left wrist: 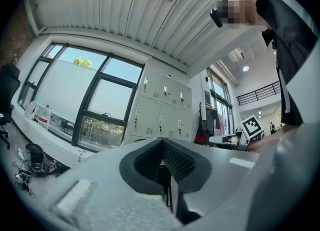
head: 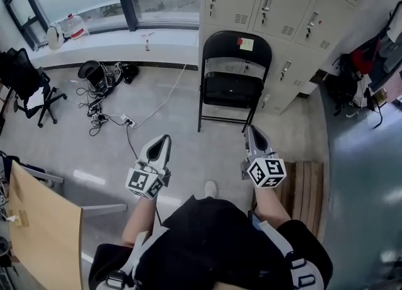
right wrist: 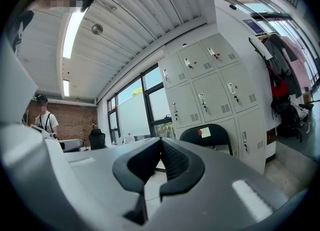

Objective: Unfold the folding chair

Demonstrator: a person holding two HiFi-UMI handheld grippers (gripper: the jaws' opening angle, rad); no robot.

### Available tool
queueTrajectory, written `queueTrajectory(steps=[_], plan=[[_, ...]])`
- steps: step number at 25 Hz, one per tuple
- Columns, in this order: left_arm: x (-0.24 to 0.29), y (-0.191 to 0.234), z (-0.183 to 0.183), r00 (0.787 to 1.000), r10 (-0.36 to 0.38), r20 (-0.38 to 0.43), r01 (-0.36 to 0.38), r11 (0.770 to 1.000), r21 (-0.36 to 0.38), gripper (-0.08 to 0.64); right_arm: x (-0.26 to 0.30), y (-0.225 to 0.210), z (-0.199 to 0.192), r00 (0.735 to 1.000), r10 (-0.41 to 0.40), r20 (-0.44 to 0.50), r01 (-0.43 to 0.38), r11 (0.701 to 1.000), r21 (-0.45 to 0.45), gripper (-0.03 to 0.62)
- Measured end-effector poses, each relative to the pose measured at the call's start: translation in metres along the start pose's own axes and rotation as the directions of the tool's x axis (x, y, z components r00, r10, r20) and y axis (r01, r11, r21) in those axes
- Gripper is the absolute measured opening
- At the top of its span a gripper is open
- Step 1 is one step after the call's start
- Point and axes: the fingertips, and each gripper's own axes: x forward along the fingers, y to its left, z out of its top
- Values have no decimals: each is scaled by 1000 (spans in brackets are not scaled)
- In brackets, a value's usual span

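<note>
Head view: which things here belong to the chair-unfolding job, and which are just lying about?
For the job:
- black folding chair
- left hand-held gripper, shut and empty
- right hand-held gripper, shut and empty

Just lying about:
- lockers
- office chair
- floor cables
- water jug on the sill
- wooden pallet

Left tool [head: 165, 139] and right tool [head: 252, 130] both closed and empty, held forward side by side
</note>
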Motion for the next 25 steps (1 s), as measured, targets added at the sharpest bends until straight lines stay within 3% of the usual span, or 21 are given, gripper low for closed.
queueTrajectory(steps=[11,25], plan=[[103,-5,-21,999,10,-39,-11,1000,-23,-2,55,-83,13,999,29,-29,-29,999,19,5],[190,16,-38,994,-94,-51,92,995,-48,-2,92,-132,11,995,-102,-11,102,993,64,5]])
